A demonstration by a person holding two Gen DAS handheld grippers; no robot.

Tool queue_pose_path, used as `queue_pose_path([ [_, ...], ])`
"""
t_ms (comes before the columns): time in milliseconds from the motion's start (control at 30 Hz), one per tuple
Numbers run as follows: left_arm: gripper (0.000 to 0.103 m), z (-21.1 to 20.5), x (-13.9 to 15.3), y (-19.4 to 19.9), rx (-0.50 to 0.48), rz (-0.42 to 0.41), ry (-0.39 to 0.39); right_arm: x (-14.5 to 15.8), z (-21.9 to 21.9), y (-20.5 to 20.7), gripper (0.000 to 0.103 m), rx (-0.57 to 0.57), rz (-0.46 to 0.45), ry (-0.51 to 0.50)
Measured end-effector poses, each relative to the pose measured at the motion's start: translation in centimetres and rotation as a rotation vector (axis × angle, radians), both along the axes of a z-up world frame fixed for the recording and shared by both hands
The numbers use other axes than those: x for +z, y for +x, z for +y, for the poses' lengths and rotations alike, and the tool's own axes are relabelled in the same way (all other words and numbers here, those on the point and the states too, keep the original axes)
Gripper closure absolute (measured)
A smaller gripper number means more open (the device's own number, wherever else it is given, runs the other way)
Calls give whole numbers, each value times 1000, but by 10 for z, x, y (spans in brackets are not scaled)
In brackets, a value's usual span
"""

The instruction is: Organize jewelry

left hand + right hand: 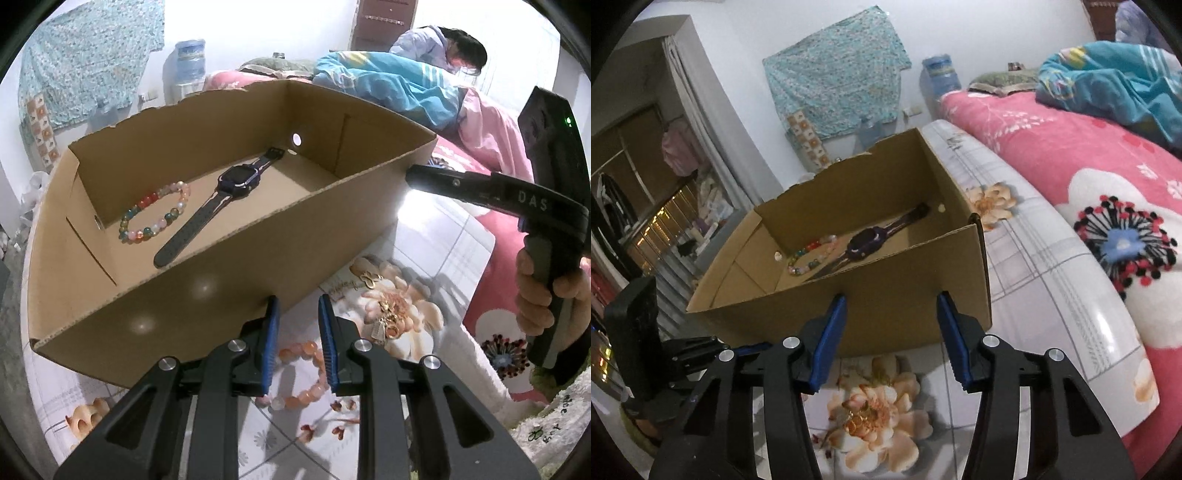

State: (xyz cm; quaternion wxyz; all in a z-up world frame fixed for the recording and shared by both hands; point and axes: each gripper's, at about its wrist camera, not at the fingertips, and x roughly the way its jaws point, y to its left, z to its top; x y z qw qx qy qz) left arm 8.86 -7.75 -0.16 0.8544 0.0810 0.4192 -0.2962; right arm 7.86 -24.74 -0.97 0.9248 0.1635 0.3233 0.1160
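Cardboard box [221,266] on flowered desk [1052,280], watch [225,195] and multicolored bead bracelet [155,212] inside, peach bracelet [301,373] on desk under left gripper [295,325], gold jewelry [866,415] below right gripper [892,325], both fingers spread, empty

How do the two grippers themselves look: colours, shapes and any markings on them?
Both the left gripper and the right gripper have black angular linkage arms with triangular cut-outs and silver round pivot bolts. Their fingers carry blue ribbed pads. Seen from the left wrist, the right gripper's black body bears white letters "DAS", has a grey handle held by a bare hand, and a green light shines on top.
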Motion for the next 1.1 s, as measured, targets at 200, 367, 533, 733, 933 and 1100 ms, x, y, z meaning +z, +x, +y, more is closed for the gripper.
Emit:
queue_pose_path([
  [200, 82, -3, -2, 4, 10, -24, 10, 0, -4, -10, 52, -19, 14, -24],
  [367, 82, -3, -1, -6, -27, -28, -3, -9, -4, -27, 42, -28, 71, -76],
  [533, 77, -13, -16, -30, -103, 21, 48, -21, -2, -44, 34, -35, 141, -129],
  [733, 76, -27, -38, -51, -108, -44, 216, -29, 8, -57, 29, -30, 180, -181],
  [933, 76, -21, -40, -39, -34, -60, 214, -25, 12, -61, 26, -43, 176, -204],
  [1100, 76, -8, -40, -26, 42, -61, 207, -24, 14, -63, 23, -57, 178, -209],
])
